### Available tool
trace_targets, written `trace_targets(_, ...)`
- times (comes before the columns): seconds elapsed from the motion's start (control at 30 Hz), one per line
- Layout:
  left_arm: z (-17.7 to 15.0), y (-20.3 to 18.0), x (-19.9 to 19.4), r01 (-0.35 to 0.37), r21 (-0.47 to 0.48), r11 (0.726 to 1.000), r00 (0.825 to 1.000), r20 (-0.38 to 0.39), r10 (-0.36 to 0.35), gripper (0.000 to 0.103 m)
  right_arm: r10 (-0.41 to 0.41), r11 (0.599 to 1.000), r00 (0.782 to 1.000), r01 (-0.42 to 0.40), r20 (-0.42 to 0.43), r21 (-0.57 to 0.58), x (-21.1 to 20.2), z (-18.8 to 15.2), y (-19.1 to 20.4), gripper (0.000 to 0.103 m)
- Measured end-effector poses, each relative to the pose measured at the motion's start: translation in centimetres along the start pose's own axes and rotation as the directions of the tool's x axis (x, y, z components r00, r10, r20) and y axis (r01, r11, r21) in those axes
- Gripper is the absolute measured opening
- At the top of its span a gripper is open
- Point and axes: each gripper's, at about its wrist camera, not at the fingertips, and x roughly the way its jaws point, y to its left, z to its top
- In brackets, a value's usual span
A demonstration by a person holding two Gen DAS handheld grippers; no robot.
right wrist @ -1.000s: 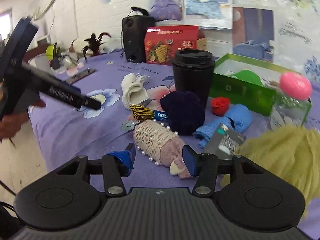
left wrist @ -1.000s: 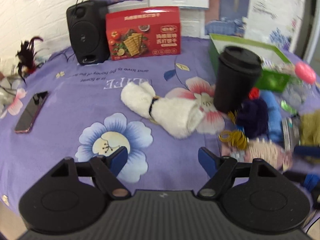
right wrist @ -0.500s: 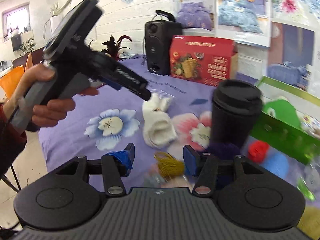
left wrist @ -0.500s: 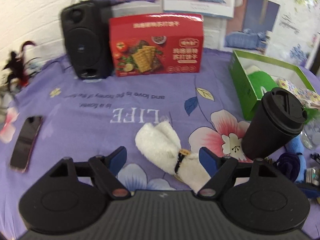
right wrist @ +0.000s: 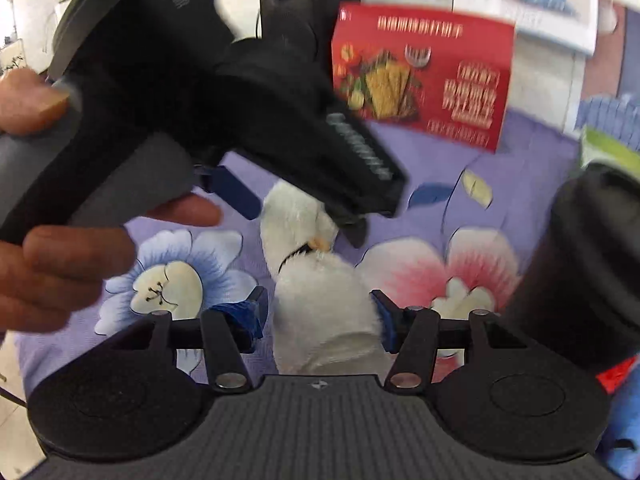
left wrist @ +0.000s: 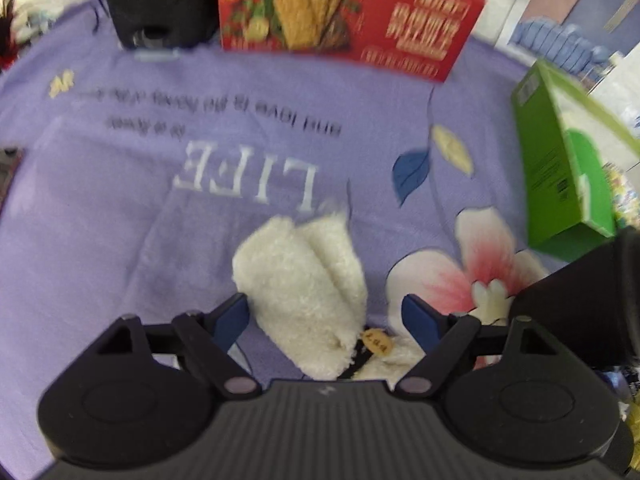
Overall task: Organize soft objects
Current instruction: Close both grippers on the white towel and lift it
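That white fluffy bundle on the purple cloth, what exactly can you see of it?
The white fluffy bundle looks like soft fleecy fabric, folded or rolled, cinched by a thin black band carrying a small tan tag. It lies on the purple flowered cloth. Both grippers straddle it, the left gripper at one end, the right gripper at the other; neither clearly squeezes it.

A fluffy white bundle of socks (left wrist: 304, 284), cinched by a dark band with a small tag, lies below the purple cloth's "LIFE" lettering (left wrist: 248, 178).
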Motion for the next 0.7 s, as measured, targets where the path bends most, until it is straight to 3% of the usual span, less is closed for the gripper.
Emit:
trace_targets(0.17, -0.4, 0.4, -0.1, 0.024, 0.017, 1.0, 1.0, 0.008, -0.025, 0.062, -0.031, 0.999, 0.999, 0.032, -0.031, 0.022, 1.1, -0.3, 0.7, 0.046)
trace_targets(0.3, -0.5, 0.6, -0.1, 0.026, 0.012, 1.0, 1.0, 0.001, -0.026, 0.059, -0.028, 0.999, 0.999, 0.028, -0.019, 0.021, 1.3, -0.1, 0.8, 0.051)
trace_targets(0.43, -1.6, -0.2, -1.6, 0.025, 0.05, 0.998, 0.999, 0.041, -0.027, 0.04, 0.073, 0.996, 0.997, -0.074, 0.03, 0.04, 0.2, -0.8, 0.5, 0.019)
trace_targets(0.47, -2.1, -0.3, -2.4, 0.037, 0.063, 0.997, 0.997, 0.059, -0.04, 0.027, 0.086, 0.996, 0.996, -0.087, 0.035, 0.032, -0.3, -1.1, 0.5, 0.015)
trace_targets(0.7, -3.6, -3.8, -11.0, 0.081, 0.17, 0.982, 0.968, 0.223, -0.118, 0.025, 0.076, 0.997, 0.976, -0.079, 0.204, 0.005, -8.4, -1.2, 0.4, 0.013)
